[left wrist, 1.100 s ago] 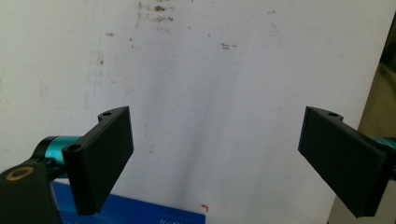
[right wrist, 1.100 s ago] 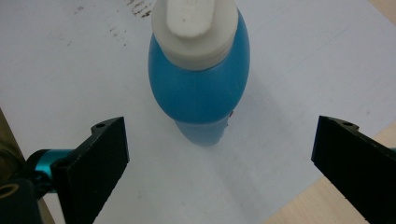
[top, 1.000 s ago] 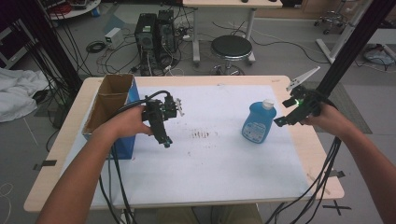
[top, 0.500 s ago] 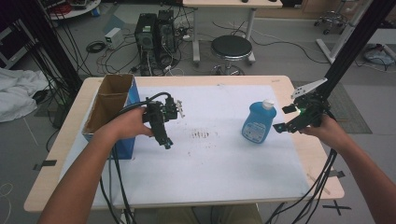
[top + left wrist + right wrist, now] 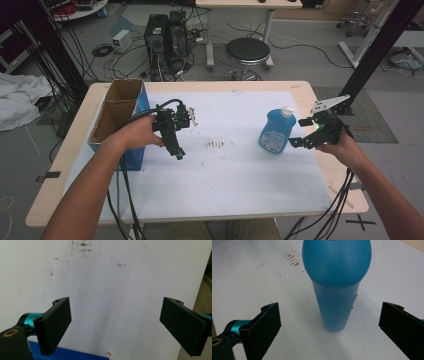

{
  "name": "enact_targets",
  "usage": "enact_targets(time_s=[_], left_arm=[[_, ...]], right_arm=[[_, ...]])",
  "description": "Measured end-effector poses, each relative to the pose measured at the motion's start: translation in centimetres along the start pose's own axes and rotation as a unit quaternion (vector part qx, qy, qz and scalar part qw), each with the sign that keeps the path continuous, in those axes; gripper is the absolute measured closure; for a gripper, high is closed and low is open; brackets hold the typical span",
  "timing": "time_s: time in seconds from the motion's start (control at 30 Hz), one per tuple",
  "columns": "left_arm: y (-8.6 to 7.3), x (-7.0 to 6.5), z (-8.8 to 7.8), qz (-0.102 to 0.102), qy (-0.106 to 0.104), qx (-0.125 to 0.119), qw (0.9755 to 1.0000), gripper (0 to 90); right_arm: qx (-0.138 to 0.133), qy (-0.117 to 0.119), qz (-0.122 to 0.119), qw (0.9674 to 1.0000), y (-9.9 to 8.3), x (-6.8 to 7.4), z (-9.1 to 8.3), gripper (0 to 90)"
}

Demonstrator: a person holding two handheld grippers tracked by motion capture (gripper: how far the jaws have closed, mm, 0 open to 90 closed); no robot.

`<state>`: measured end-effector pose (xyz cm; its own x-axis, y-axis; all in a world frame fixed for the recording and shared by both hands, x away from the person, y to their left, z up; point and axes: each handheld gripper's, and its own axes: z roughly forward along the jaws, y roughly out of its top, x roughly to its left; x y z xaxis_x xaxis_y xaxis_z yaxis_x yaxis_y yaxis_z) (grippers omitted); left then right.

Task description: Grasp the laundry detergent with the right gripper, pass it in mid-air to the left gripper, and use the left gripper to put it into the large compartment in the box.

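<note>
— Where do you stand? 
— Your right gripper (image 5: 329, 322) hangs wide open and empty, its jaws flanking the upright translucent blue plastic bottle (image 5: 336, 282) on the white table sheet (image 5: 240, 170): an approach, apparently. Your left gripper (image 5: 115, 325) gapes empty too.

— Next? 
— Ease forward, then close. No label reads.

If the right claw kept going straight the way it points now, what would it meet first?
Most likely the blue bottle: it stands upright on the white sheet, centred ahead of the right claw, whose jaws are open wide. How far ahead is unclear.
</note>
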<state>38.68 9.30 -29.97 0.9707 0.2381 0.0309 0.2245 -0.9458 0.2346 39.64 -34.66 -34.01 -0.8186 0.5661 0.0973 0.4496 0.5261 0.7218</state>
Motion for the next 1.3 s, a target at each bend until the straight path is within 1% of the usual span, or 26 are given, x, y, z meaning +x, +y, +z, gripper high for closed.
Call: enact_targets(time_s=[0.17, 0.27, 0.57, 0.73, 1.0, 1.23, 1.3], left_arm=[[0.2, 0.1, 0.2, 0.003, -0.002, -0.001, 1.0000, 10.3], [0.2, 0.0, 0.5, 0.003, -0.003, -0.002, 1.0000, 10.3], [-0.1, 0.1, 0.5, 0.001, -0.006, -0.001, 1.0000, 10.3], [-0.2, 0.2, 0.6, -0.003, -0.006, -0.004, 1.0000, 10.4], [-0.4, 0.3, 0.7, -0.006, -0.008, -0.005, 0.9999, 10.3], [-0.6, 0.3, 0.9, -0.007, -0.009, -0.005, 0.9999, 10.3], [-0.6, 0.3, 0.9, -0.008, -0.010, -0.004, 0.9999, 10.3]], right_arm=[[-0.019, 0.002, 0.005, 0.9998, -0.6, 0.0, 0.3, 3.0], [-0.030, 0.005, 0.002, 0.9995, -0.8, 0.1, 0.5, 3.0], [-0.047, -0.001, 0.005, 0.9989, -1.4, 0.1, 1.4, 3.0], [-0.064, -0.004, 0.006, 0.9979, -1.6, 0.0, 2.0, 3.0], [-0.072, -0.001, 0.006, 0.9974, -1.6, -0.4, 3.2, 3.0], [-0.081, 0.005, 0.000, 0.9967, -1.3, -0.6, 4.4, 3.0], [-0.083, 0.005, 0.002, 0.9965, -1.3, -0.6, 4.6, 3.0]])
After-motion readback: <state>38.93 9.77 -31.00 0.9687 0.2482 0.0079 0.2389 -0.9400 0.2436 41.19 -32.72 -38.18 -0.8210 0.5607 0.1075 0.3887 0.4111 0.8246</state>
